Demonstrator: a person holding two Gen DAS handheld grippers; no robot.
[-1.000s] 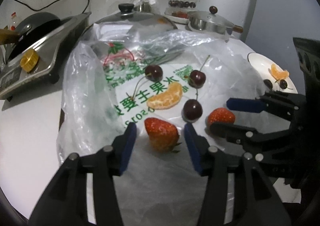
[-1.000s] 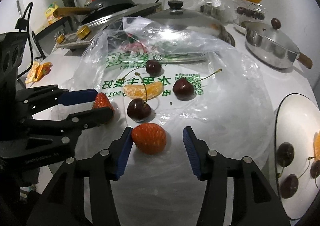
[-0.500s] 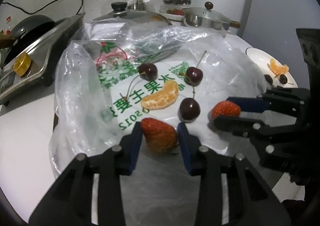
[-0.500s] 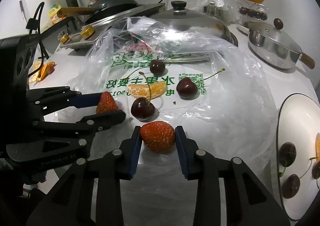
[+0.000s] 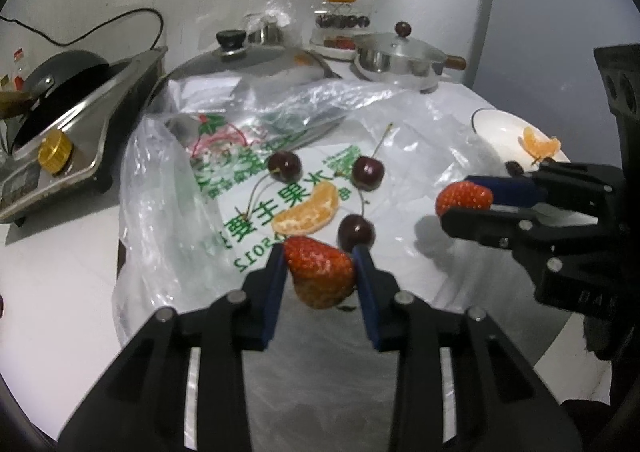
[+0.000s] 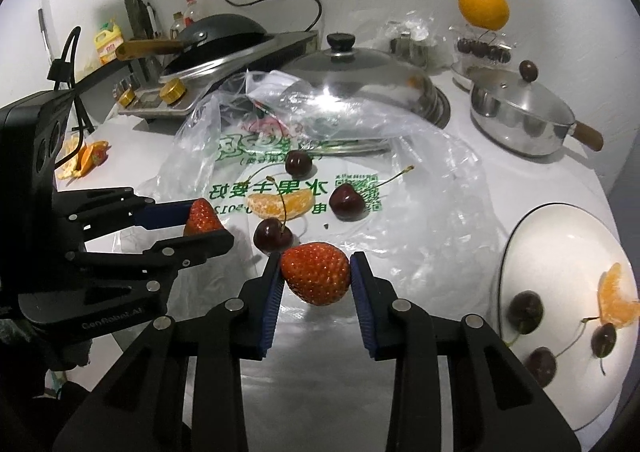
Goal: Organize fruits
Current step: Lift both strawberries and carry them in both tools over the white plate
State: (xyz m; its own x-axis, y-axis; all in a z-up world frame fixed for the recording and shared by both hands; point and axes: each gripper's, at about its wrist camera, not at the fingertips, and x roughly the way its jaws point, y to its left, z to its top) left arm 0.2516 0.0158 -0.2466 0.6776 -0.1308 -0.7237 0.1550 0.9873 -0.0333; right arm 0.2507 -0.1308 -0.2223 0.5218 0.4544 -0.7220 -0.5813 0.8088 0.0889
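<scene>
My left gripper (image 5: 320,272) is shut on a strawberry (image 5: 320,276) and holds it above the plastic bag (image 5: 168,196). My right gripper (image 6: 316,276) is shut on a second strawberry (image 6: 316,278), also lifted off the bag. Each gripper shows in the other's view: the right one (image 5: 464,204) with its strawberry (image 5: 462,198), the left one (image 6: 200,224) with its strawberry (image 6: 202,216). Three cherries (image 5: 356,232) and an orange segment (image 5: 306,210) lie on the bag. A white plate (image 6: 532,236) at the right holds three cherries (image 6: 526,306) and an orange segment (image 6: 616,298).
A large pot lid (image 6: 352,72) and a stove with a black pan (image 6: 224,32) stand behind the bag. A steel saucepan (image 6: 520,112) and a whole orange (image 6: 484,6) on a box of cherries are at the back right. Orange peel (image 6: 86,158) lies far left.
Both grippers closed on their strawberries and lifted them off the bag. The other fruit has not moved.
</scene>
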